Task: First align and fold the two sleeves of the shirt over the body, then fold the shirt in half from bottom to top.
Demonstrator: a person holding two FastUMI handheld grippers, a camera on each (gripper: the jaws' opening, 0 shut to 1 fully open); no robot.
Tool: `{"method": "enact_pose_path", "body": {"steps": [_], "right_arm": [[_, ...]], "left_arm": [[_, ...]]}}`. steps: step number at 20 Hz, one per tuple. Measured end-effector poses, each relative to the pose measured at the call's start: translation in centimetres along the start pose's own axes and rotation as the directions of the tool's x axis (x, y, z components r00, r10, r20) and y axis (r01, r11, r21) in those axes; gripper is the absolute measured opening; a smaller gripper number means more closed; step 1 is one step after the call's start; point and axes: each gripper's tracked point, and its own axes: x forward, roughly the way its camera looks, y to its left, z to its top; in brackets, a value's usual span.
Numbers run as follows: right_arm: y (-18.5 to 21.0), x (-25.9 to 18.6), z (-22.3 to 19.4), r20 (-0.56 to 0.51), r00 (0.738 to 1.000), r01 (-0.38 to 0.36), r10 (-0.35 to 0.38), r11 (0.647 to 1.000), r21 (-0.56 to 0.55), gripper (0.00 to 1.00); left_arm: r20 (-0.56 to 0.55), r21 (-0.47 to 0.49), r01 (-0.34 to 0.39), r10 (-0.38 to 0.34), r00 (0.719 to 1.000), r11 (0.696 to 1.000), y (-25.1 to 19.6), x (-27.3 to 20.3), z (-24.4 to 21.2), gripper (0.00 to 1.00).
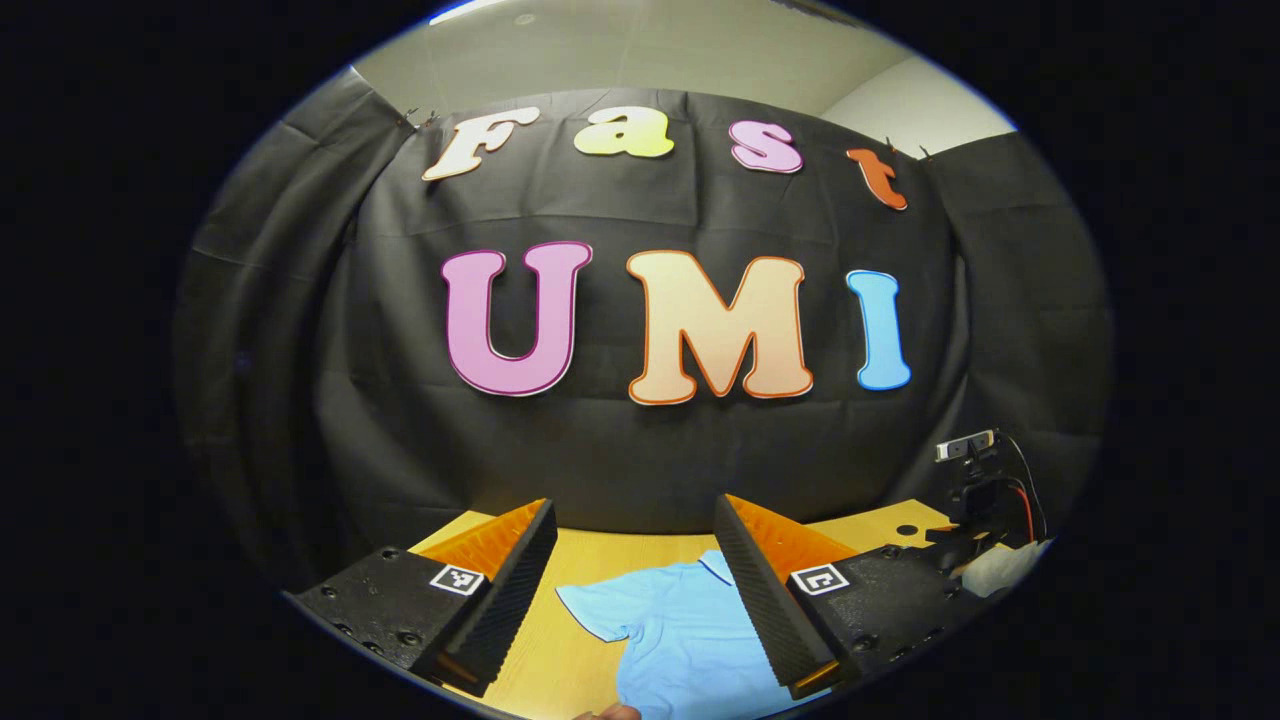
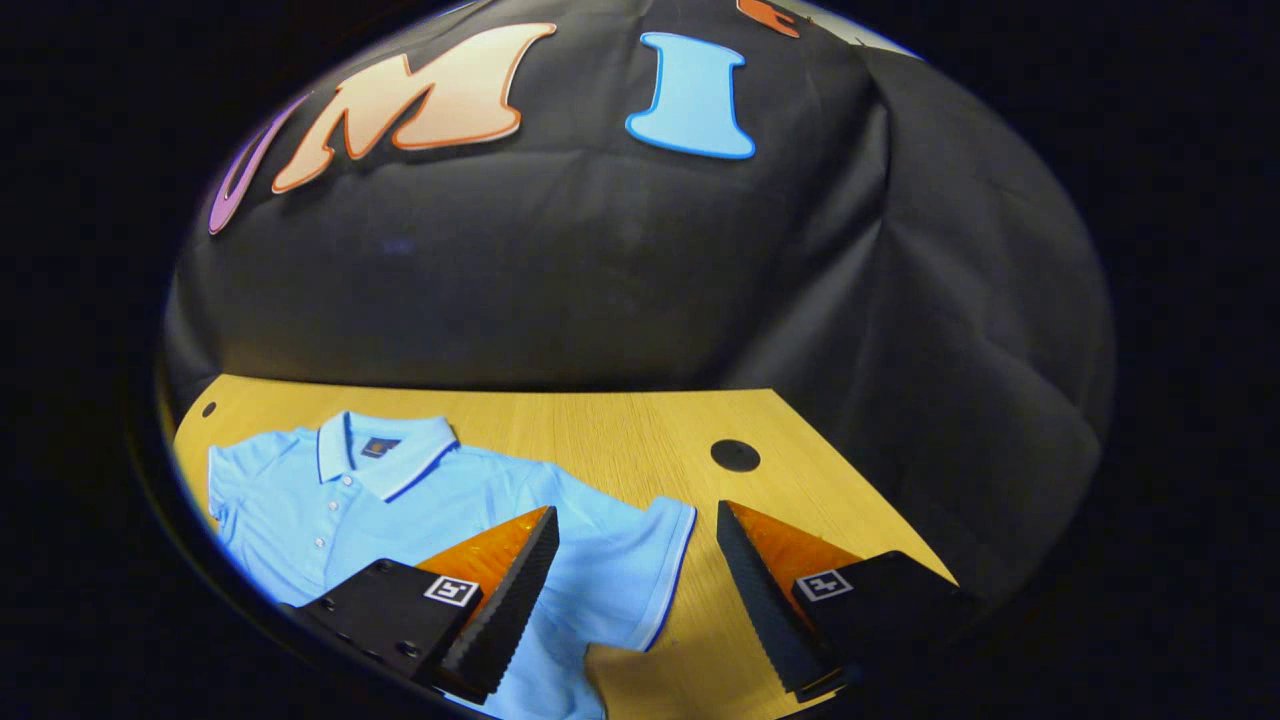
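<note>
A light blue polo shirt [image 2: 400, 500] lies flat on the wooden table [image 2: 620, 430], collar toward the booth wall, both short sleeves spread out. In the right gripper view one sleeve [image 2: 630, 560] with a dark trimmed cuff lies between the fingers of my right gripper [image 2: 635, 600], which stands open above it. In the left gripper view the shirt [image 1: 680, 630] shows with its other sleeve [image 1: 595, 605] pointing left; my left gripper [image 1: 630, 600] hangs open over that sleeve and holds nothing.
A round black hole [image 2: 735, 455] sits in the table to the right of the shirt. A black camera mount with cables [image 1: 985, 490] stands at the table's right edge in the left gripper view. Black cloth closes the back and sides.
</note>
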Motion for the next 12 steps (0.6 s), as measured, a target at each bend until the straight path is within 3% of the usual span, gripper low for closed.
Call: {"method": "enact_pose_path", "body": {"steps": [6, 8, 9, 11, 12], "right_arm": [[-0.8, 3.5, -4.1, -0.135, 0.99, 0.05, -0.048, 0.999, 0.008, 0.97], [-0.1, 3.4, -5.4, -0.201, 0.98, 0.018, -0.005, 0.998, 0.059, 0.96], [0.3, 3.8, -5.6, -0.204, 0.979, 0.01, 0.009, 0.996, 0.089, 0.93], [0.8, 3.8, -5.5, -0.218, 0.975, -0.003, 0.032, 0.991, 0.132, 0.77], [0.9, 4.1, -5.5, -0.212, 0.977, -0.01, 0.037, 0.991, 0.13, 0.64]], "left_arm": [[-0.05, -0.02, -0.023, 0.022, 0.998, 1.0, 1.1, 1.1, -2.1, 0.95], [-0.057, -0.019, -0.028, 0.027, 0.998, 0.999, 1.3, 1.4, -2.4, 0.95], [-0.059, -0.019, -0.03, 0.029, 0.998, 0.999, 1.5, 1.5, -2.7, 0.95], [-0.065, -0.022, -0.034, 0.032, 0.997, 0.999, 1.7, 1.7, -2.9, 0.95], [-0.07, -0.023, -0.037, 0.035, 0.997, 0.999, 1.8, 1.7, -3.0, 0.95]]}}
